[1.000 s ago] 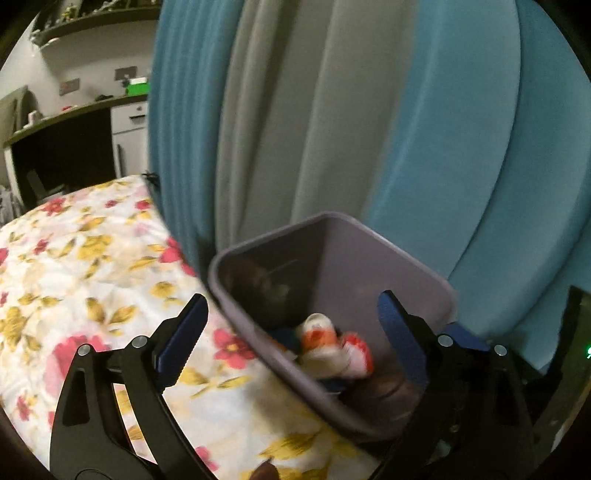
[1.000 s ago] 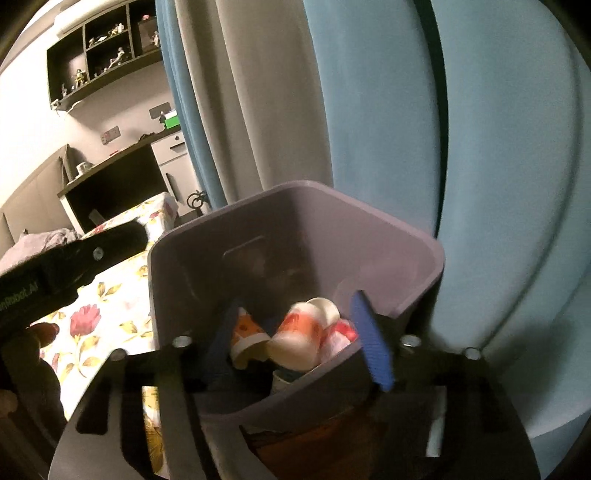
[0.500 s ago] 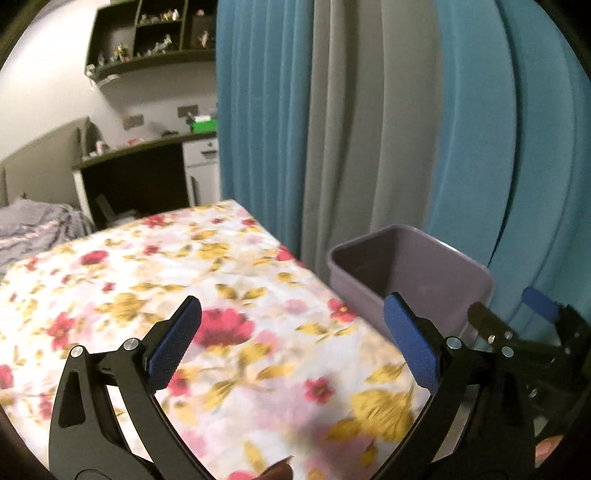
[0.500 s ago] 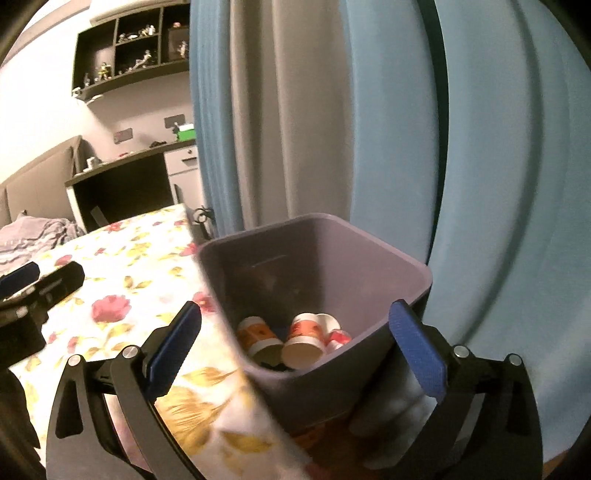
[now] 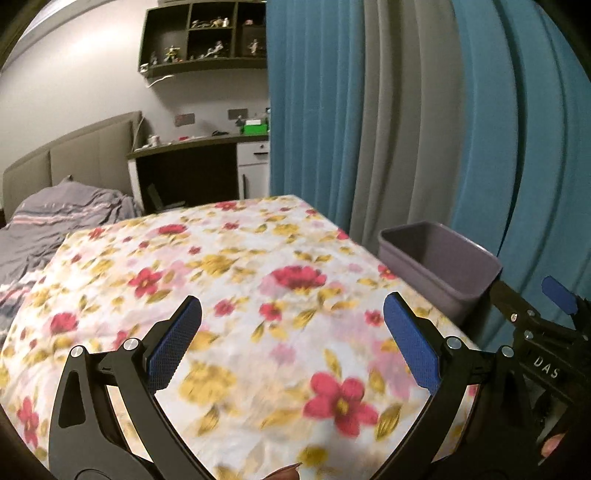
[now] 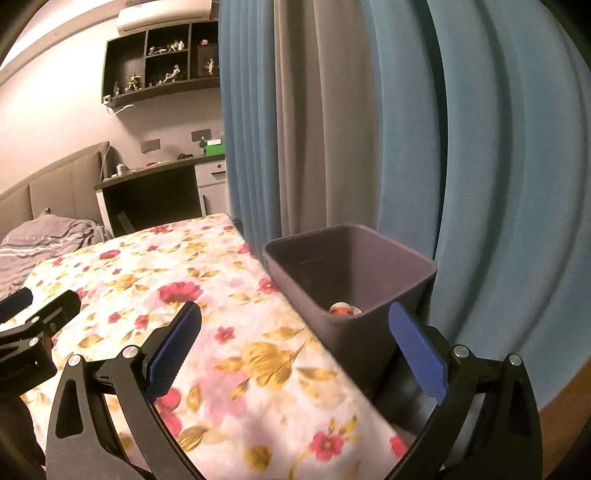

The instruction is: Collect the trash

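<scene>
Fingers [image 6: 417,354] of both grippers, spread empty, have backed away from bin [image 6: 354,273].

- Home bedroom: bed [image 5: 258,295] with floral cover, padded headboard [image 5: 74,162], rumpled grey bedding [image 5: 55,221].
- Wall shelf [image 5: 207,37] of figurines above a desk [image 5: 192,147].
- Full-length blue and grey curtains [image 5: 406,129]; wall air conditioner [image 6: 166,14].

Both hand-held grippers tilt a little downward. The left hand-held gripper [image 5: 291,339] has its blue pads spread wide with nothing between them. The right hand-held gripper [image 6: 295,343], at its three o'clock, stands just as wide and bare. A fingertip [image 5: 552,445] shows under the right one.
</scene>
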Demonstrator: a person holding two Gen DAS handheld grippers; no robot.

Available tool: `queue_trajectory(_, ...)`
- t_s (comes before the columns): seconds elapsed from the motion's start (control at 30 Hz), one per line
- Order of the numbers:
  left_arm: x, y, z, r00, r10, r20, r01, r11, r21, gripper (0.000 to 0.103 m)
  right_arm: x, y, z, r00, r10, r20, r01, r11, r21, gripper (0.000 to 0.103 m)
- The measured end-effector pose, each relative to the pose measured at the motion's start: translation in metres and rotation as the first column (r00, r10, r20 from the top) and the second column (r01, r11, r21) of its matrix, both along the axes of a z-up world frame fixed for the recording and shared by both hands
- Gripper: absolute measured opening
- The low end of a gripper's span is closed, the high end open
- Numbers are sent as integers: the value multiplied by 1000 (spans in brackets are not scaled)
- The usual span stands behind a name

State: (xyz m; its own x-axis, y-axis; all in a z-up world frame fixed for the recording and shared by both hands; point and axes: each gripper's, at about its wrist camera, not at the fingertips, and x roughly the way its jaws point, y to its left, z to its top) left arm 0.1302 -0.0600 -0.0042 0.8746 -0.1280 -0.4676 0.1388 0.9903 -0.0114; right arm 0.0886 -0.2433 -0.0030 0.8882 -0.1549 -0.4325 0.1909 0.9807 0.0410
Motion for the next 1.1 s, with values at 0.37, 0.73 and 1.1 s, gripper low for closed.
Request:
queue_trajectory(0.37, -57, 38, -1, 999, 44, 24, -44, 999, -15, 97, -44, 41, 2, 999, 41, 16, -40, 999, -26, 97)
queue_trajectory(0.73, -71, 52, 1, 999, 34, 36, -33, 999, -40, 97, -62, 58, 7, 998, 60, 35, -58, 997, -49, 97)
queue_trajectory(1.1, -75, 50, 3, 999, 17, 44, -15, 999, -49, 97, -65, 60, 9, 997, 64, 41, -61, 997, -51, 97)
